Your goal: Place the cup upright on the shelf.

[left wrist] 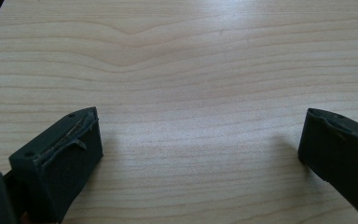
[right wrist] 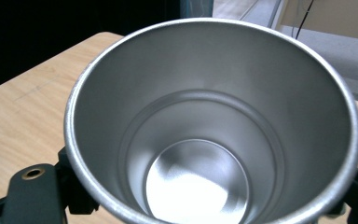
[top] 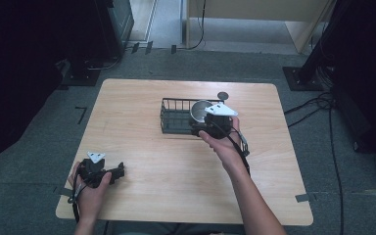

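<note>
One steel cup (right wrist: 214, 126) clenched in right claw (top: 206, 119), tilted above wire basket (top: 174, 120) near worktop's (top: 176, 171) far edge. Best kept clamped firmly, lifted clear of basket rim. Left claw (left wrist: 200, 154) released, resting near front-left corner.

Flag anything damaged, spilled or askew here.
Only the left hand-held gripper: its left black rubber pad looks frayed and torn along the edge. The shiny metal cup is empty and undented; nothing has spilled on the wooden table.
</note>
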Available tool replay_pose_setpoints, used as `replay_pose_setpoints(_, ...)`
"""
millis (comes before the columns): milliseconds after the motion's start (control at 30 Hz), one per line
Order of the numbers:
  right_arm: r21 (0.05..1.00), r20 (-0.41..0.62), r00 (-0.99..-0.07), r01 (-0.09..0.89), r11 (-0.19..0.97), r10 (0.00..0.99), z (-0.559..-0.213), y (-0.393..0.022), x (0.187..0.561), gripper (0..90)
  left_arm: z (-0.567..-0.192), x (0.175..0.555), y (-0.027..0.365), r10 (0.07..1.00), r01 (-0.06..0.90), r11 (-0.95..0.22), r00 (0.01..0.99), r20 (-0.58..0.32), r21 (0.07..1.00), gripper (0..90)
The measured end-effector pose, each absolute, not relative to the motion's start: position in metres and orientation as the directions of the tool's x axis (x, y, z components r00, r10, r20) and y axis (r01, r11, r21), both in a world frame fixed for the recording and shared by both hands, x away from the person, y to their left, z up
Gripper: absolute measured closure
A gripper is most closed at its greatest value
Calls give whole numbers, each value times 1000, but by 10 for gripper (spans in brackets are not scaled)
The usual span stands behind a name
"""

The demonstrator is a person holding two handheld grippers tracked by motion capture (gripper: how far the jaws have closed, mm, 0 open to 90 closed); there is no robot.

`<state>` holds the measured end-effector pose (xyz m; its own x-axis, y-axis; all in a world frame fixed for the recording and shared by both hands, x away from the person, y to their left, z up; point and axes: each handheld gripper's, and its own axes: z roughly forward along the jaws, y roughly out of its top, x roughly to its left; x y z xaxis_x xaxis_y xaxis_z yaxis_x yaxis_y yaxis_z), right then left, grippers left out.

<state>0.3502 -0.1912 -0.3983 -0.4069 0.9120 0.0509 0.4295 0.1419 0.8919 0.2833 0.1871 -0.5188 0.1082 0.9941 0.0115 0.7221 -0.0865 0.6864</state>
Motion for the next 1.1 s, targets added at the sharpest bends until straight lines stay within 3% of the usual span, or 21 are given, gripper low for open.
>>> replay_pose_setpoints(433,899,37,-355,420,124,934,-395,-204,382,179,-519,283,187,994,722,-87,109,11,686,0)
replay_pose_setpoints(1100,880,53,-300,464,98,952,-417,-213,422,179,-519,283,187,994,722,-87,109,12,686,0)
